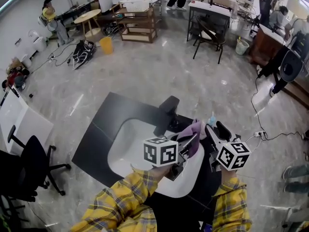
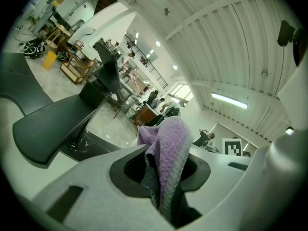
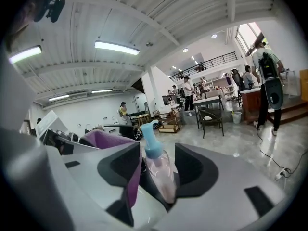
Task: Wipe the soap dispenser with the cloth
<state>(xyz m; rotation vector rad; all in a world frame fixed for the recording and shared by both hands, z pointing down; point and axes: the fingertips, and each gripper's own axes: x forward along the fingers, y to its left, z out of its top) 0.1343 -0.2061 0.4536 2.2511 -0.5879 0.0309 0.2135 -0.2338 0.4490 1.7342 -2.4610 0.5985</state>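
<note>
Sink [image 1: 124,146] partly hidden; soap dispenser [image 3: 157,166] base hidden (cloth [image 2: 169,146] fills left jaws).

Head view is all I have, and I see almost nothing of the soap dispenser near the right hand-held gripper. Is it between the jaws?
Observer: Yes. The right gripper view shows the soap dispenser upright between the jaws of the right hand-held gripper, which stand open around it.
Operator: Is the cloth really gripped?
Observer: The left gripper view shows the purple cloth pinched between the closed jaws of the left hand-held gripper.
</note>
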